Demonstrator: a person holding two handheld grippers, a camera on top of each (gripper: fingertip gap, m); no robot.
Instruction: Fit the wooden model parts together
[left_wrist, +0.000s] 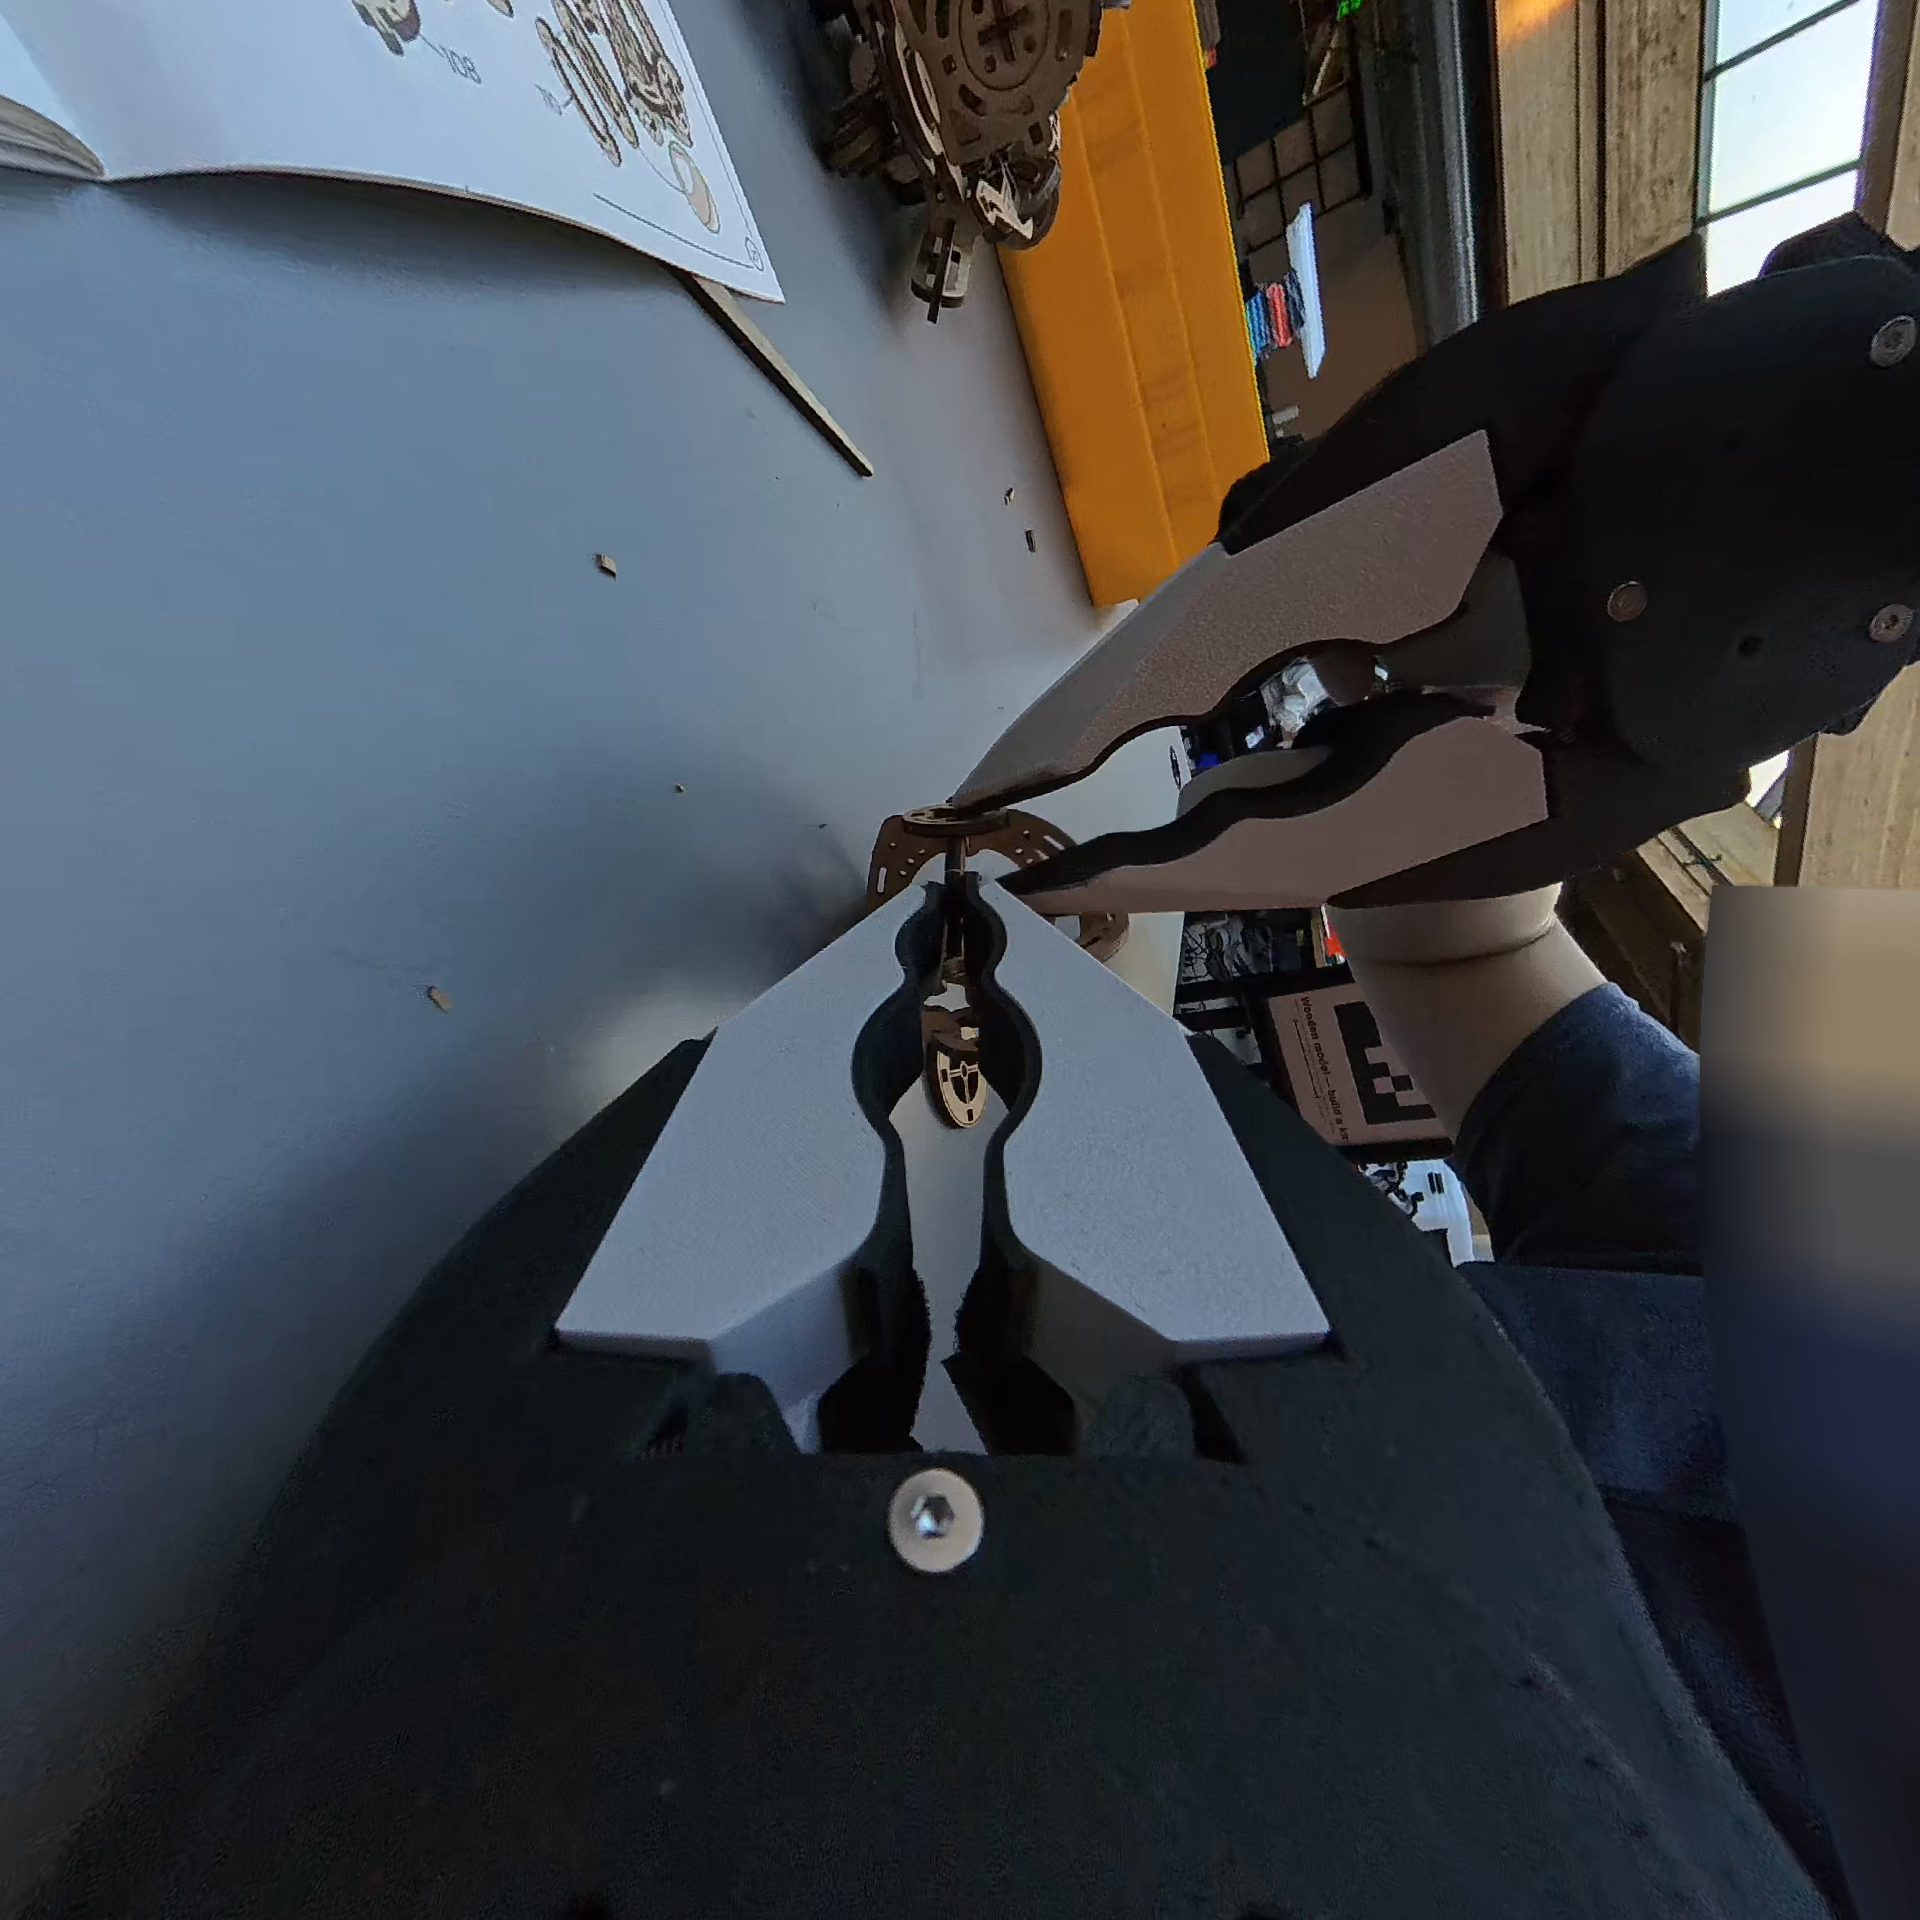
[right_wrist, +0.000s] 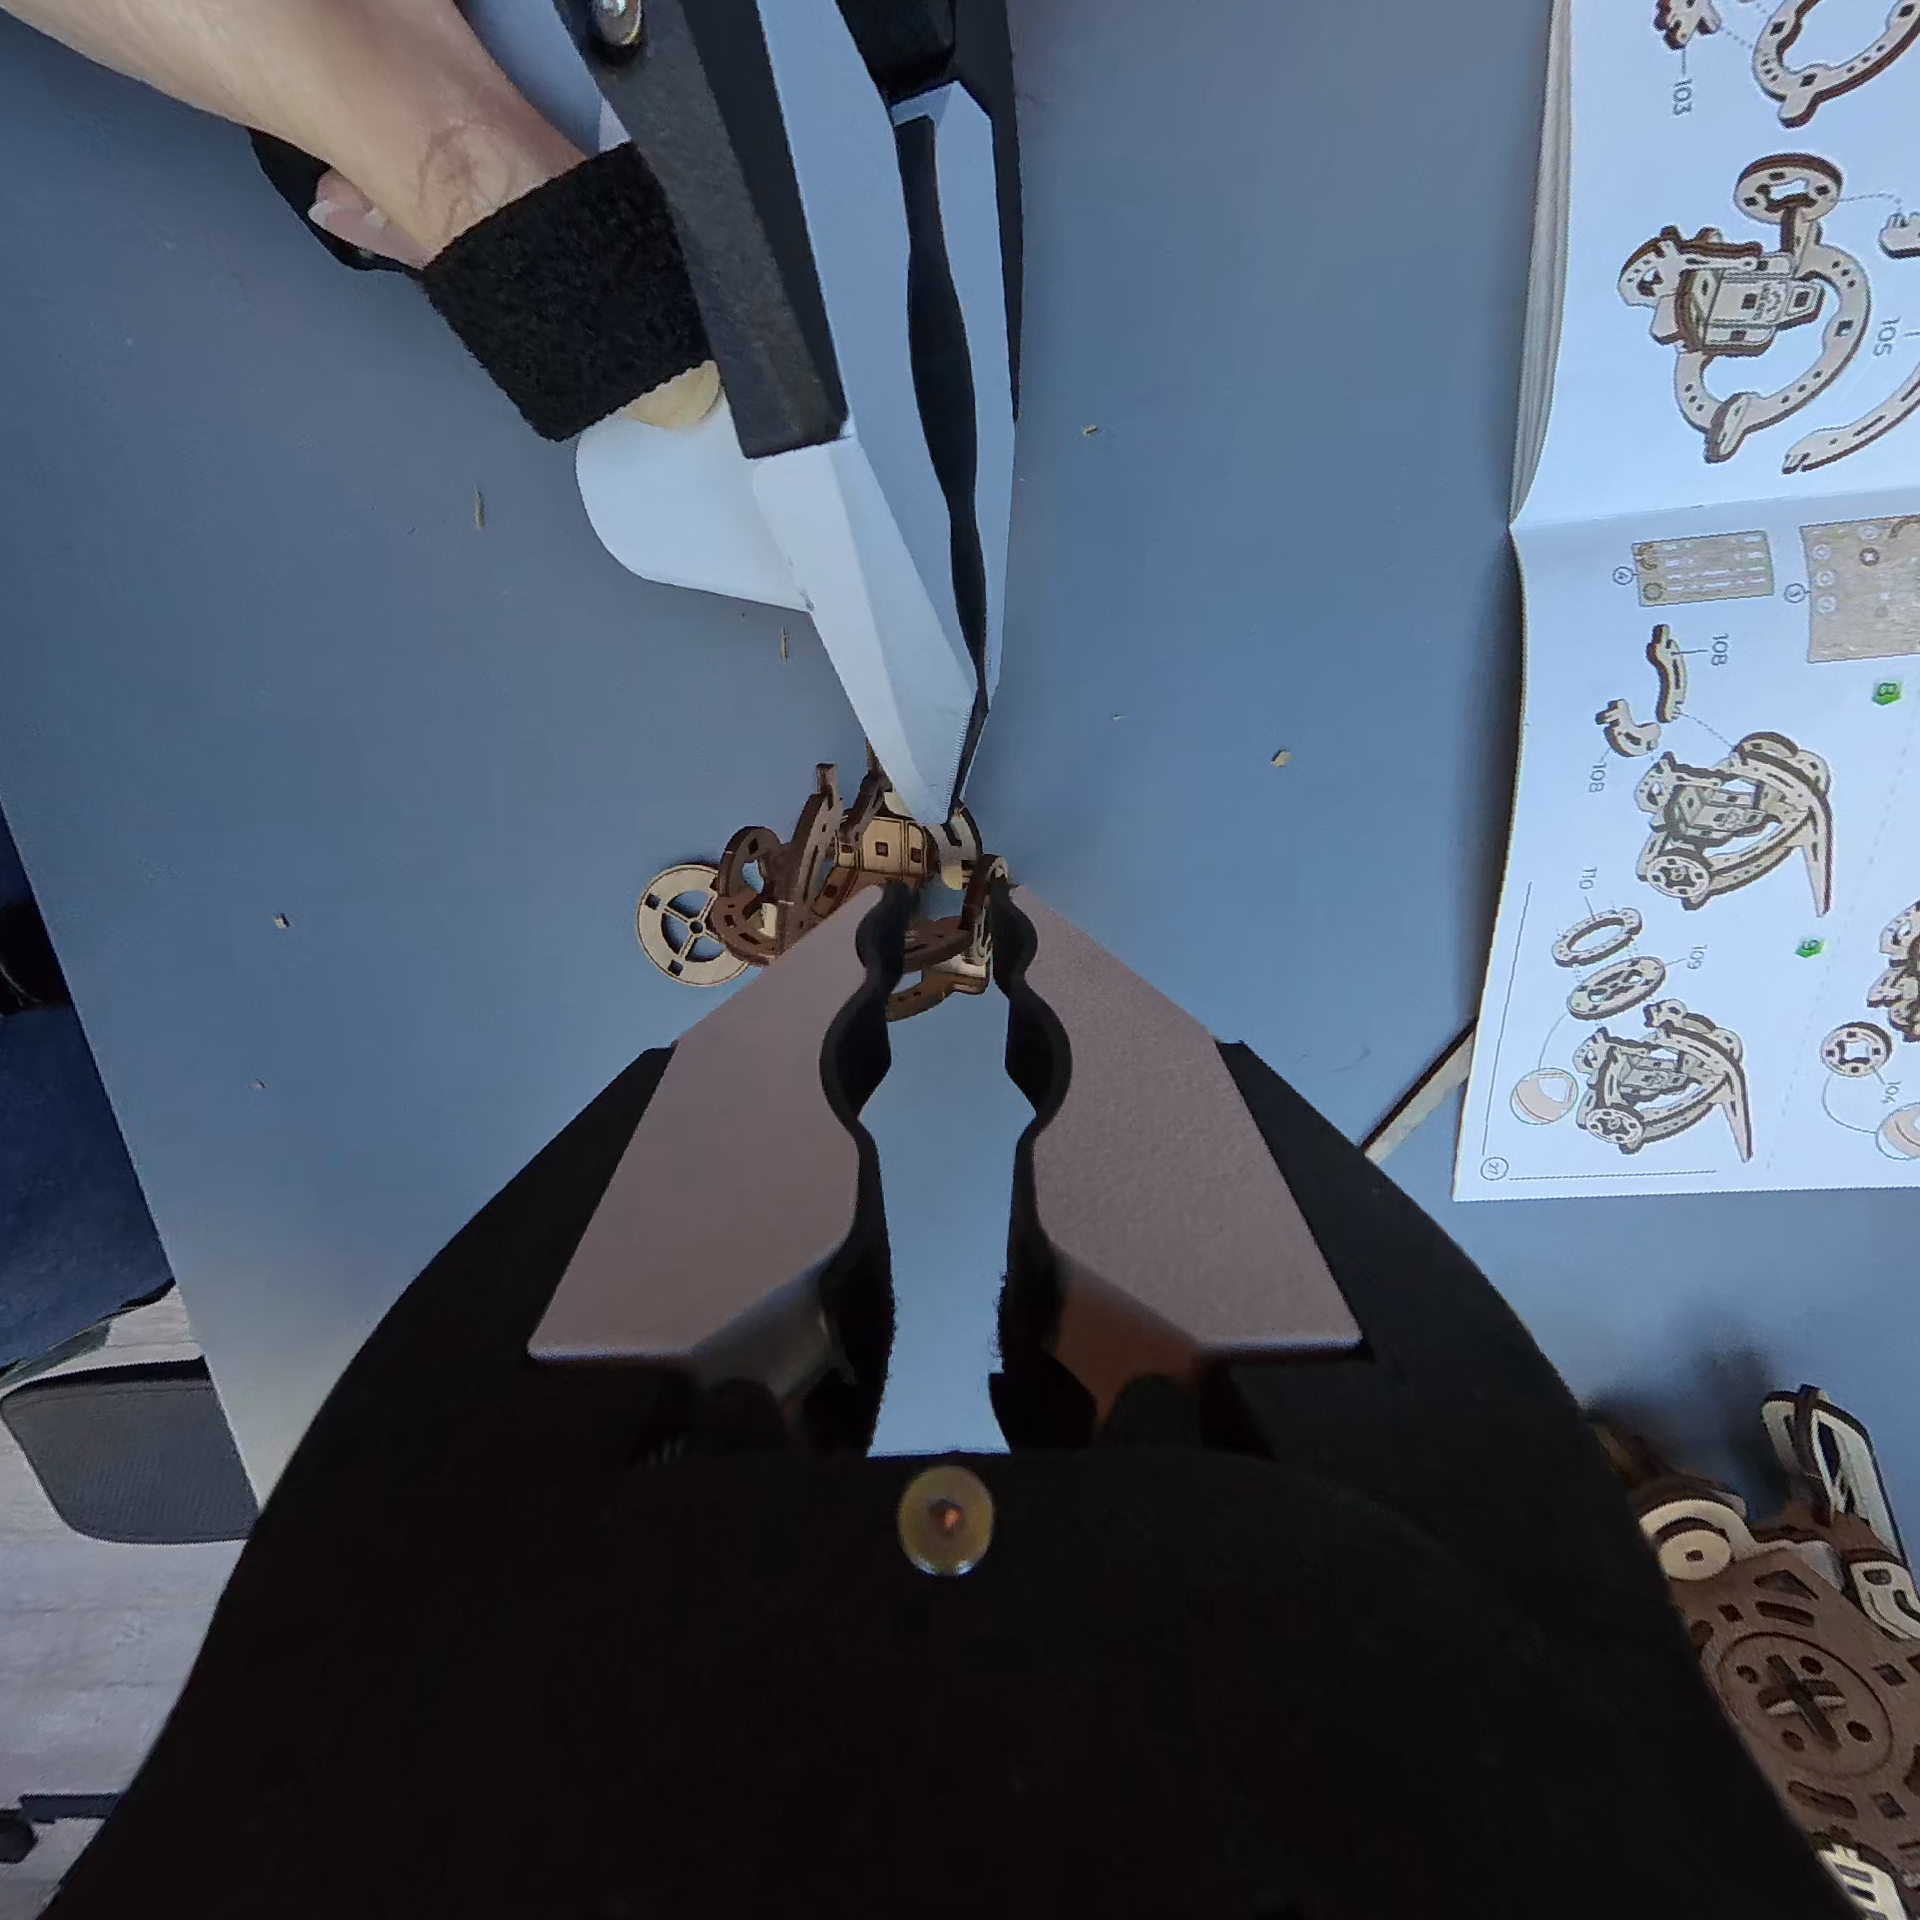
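A small brown wooden sub-assembly (right_wrist: 831, 883) with a curved horseshoe frame and a spoked wheel (right_wrist: 686, 925) is held just over the grey table (right_wrist: 1195, 520). My right gripper (right_wrist: 943, 896) is shut on its curved frame, one finger on each side. My left gripper (left_wrist: 956, 891) is shut on a thin part of the same assembly, and the wheel (left_wrist: 958, 1081) shows between its fingers. The left gripper comes in from the top in the right wrist view (right_wrist: 951, 800). In the left wrist view the right gripper (left_wrist: 982, 844) meets it tip to tip on the frame (left_wrist: 1013, 831).
An open instruction booklet (right_wrist: 1714, 727) lies at the right, over a thin wooden sheet (left_wrist: 790, 384). A larger built wooden model (right_wrist: 1808, 1662) stands near it, by a yellow panel (left_wrist: 1143, 312). Small wood chips (left_wrist: 606, 564) dot the table. The table edge (right_wrist: 125, 987) runs at the left. My right tips are roughly 20 centimetres from the larger built wooden model (right_wrist: 1808, 1662).
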